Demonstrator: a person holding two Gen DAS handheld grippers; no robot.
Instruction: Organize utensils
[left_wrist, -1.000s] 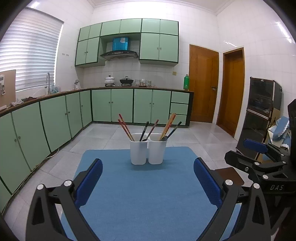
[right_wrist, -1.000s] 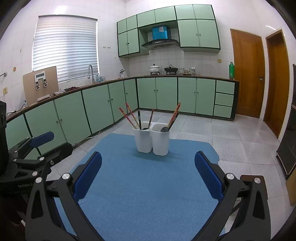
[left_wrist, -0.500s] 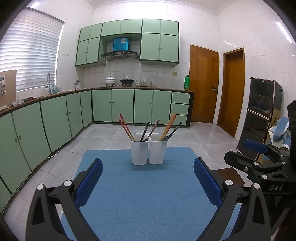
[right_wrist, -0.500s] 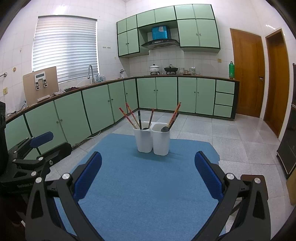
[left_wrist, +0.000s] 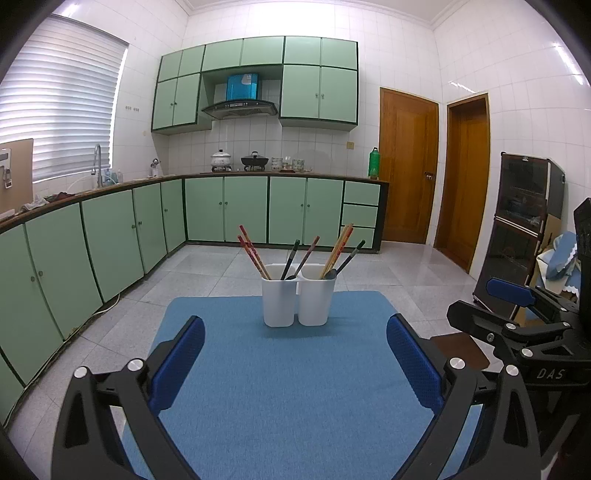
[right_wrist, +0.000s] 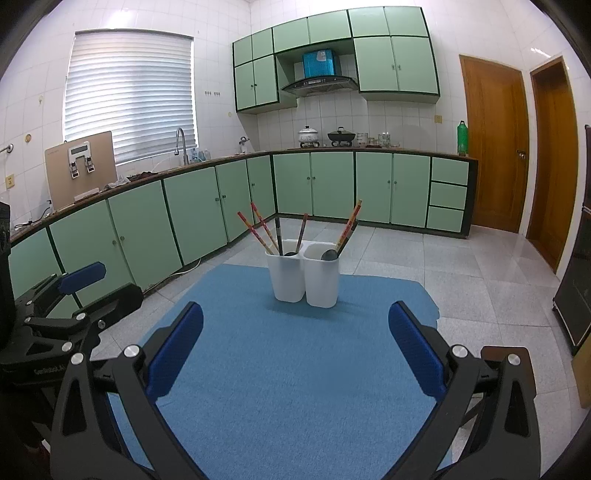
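Both claws, left claw (left_wrist: 295, 354) & right claw (right_wrist: 295, 343), wide open, holding nothing; utensils (left_wrist: 295, 254) all standing in the two white cups (left_wrist: 298, 299) mid blue mat (left_wrist: 295, 387) on bench, looks sorted, prob nothing left

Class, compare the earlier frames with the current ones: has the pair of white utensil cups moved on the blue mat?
No. The white utensil cups sit in the same spot on the blue mat, just inside its far edge, in both views.
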